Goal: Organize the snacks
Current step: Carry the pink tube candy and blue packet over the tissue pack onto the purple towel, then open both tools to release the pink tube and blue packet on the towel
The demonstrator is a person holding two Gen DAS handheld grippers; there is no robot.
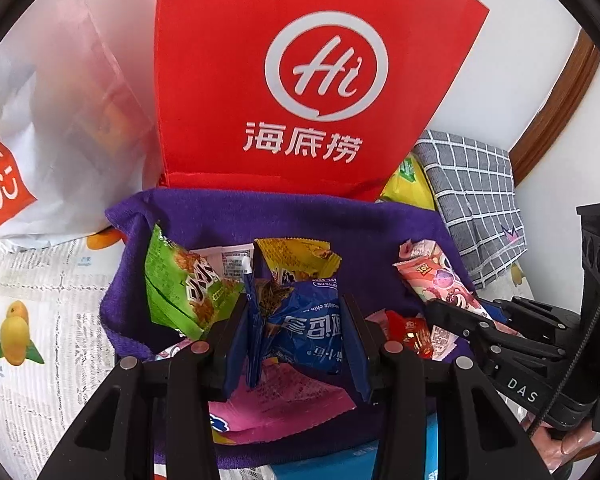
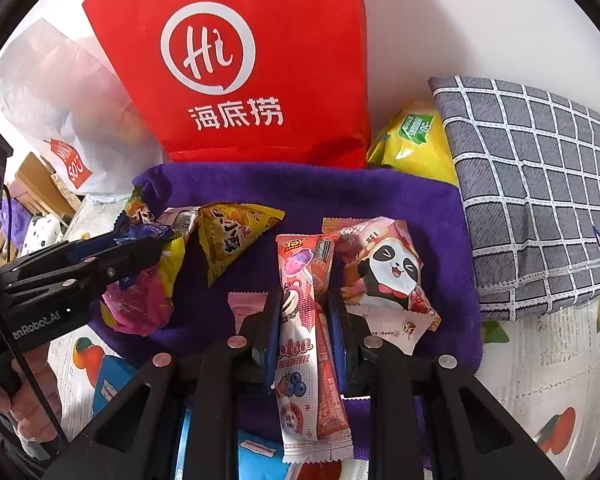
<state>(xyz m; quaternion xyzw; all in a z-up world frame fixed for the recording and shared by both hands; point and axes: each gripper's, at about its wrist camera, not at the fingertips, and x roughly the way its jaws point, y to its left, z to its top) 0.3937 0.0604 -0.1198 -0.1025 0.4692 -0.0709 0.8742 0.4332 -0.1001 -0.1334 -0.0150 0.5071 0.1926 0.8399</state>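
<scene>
Here each hand-held gripper is clamped, left (image 1: 296,320) on a blue packet (image 1: 304,332), right (image 2: 304,316) on a pink stick pack (image 2: 304,320), before a red bag (image 2: 240,60).

A home, by the look of it: a tabletop (image 1: 40,292) under a fruit-printed newspaper-pattern cover, a purple towel (image 2: 380,200) spread on it, a red Haidilao paper bag (image 1: 300,80), a white Miniso shopping bag (image 1: 52,128), a grey checked cushion (image 2: 540,184), and a wooden-trimmed white wall (image 1: 556,92).

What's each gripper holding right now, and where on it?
Left gripper is shut on the blue snack packet, pinched across its middle. Right gripper is shut on the long pink Toy Story packet, gripped at mid-length.
</scene>
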